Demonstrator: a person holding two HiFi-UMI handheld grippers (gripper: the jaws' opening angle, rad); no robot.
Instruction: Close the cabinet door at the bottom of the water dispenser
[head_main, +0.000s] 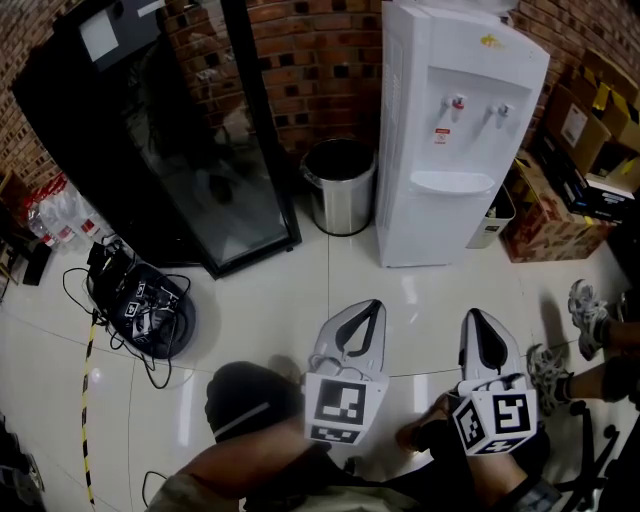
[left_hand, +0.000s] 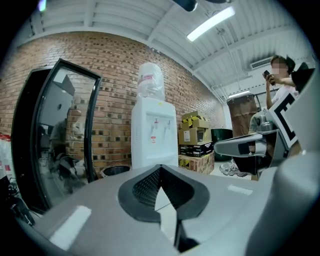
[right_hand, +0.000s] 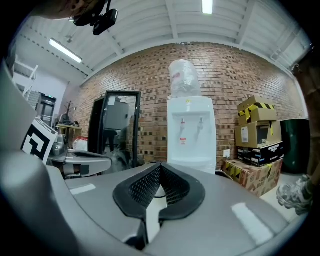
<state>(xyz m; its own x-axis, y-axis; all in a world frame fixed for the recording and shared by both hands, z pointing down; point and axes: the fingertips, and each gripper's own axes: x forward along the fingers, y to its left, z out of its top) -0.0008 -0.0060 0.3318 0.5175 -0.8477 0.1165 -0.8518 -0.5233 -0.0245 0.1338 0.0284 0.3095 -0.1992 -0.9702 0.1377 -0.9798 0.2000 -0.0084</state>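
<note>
- Standing far left against the brick wall is a black glass-door cooler (head_main: 200, 150).
- A steel bin (head_main: 340, 190) sits between it and the dispenser.
- The left gripper (head_main: 372, 306) is low over the tiles, its jaws pressed together on nothing.
- The water dispenser (head_main: 450, 120) is well apart from both grippers; its bottom cabinet door (head_main: 425, 225) looks flush with the body.
- The right gripper (head_main: 475, 316), alongside, is likewise closed and empty.
- Cardboard boxes (head_main: 570, 190) are stacked at the right.

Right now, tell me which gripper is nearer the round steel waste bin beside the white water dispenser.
Left. The left gripper lies before the round steel waste bin; the right gripper lies farther right, before the white water dispenser.
</note>
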